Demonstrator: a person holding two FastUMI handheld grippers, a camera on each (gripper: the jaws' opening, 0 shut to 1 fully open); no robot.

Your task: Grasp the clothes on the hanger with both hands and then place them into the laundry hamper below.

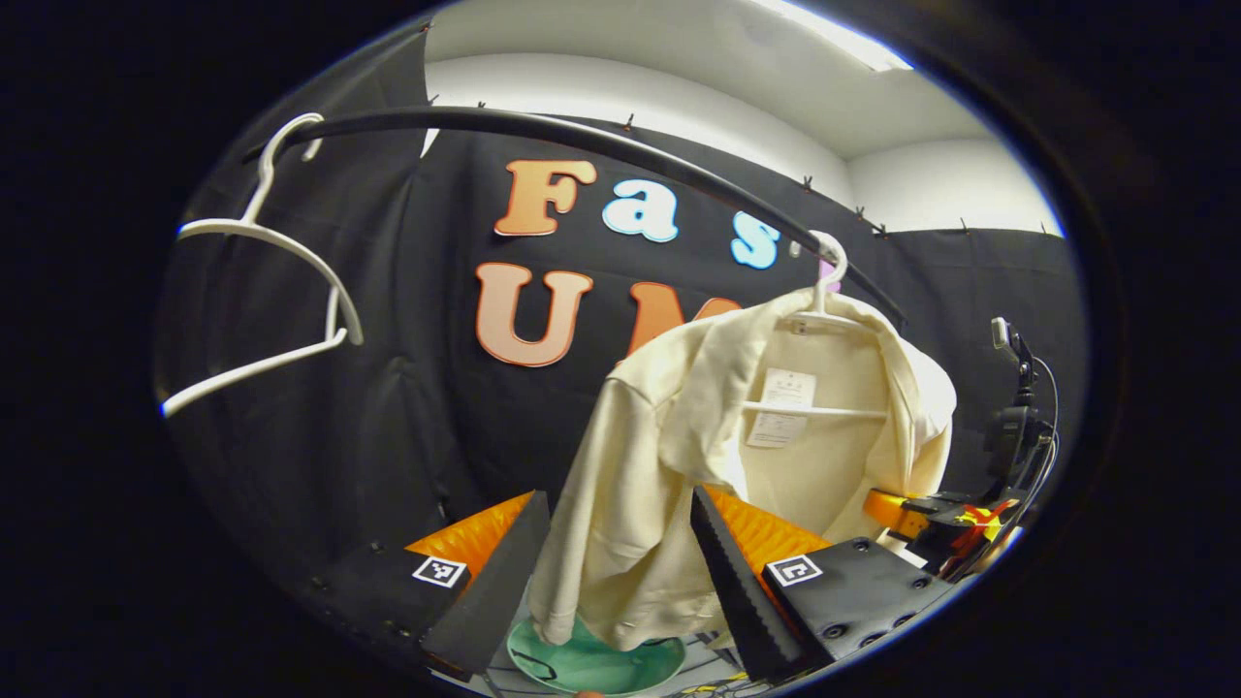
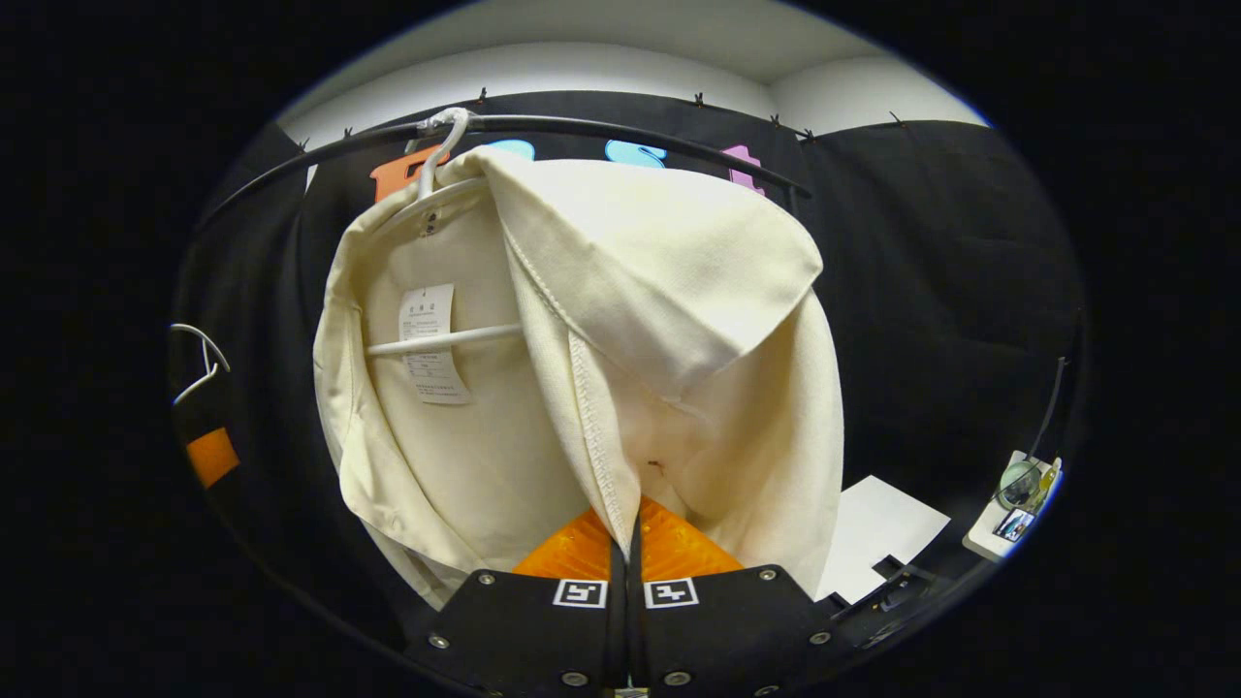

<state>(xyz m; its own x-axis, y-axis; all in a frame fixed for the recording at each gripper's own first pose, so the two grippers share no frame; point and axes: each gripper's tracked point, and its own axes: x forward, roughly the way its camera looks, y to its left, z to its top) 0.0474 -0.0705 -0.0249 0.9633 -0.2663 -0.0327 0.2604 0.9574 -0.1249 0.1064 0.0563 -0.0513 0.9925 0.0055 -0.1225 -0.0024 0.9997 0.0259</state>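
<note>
A cream garment [image 1: 659, 436] hangs on a white hanger [image 1: 822, 291] from a black rail [image 1: 582, 136]. In the left gripper view, one sleeve drops between the spread fingers of my left gripper [image 1: 620, 582], which is open and not pressing the cloth. Below the sleeve sits the green laundry hamper [image 1: 601, 664]. In the right gripper view the garment [image 2: 679, 291] is close in front, still on its hanger [image 2: 446, 339]. My right gripper [image 2: 625, 548] is shut on the garment's stitched front edge. The right gripper [image 1: 921, 514] also appears beside the garment's far side.
An empty white hanger [image 1: 262, 291] hangs at the rail's left end. A stand with cables [image 1: 1018, 427] rises at the right. In the right gripper view, a white sheet [image 2: 877, 533] and a small device [image 2: 1018, 499] lie low on the right.
</note>
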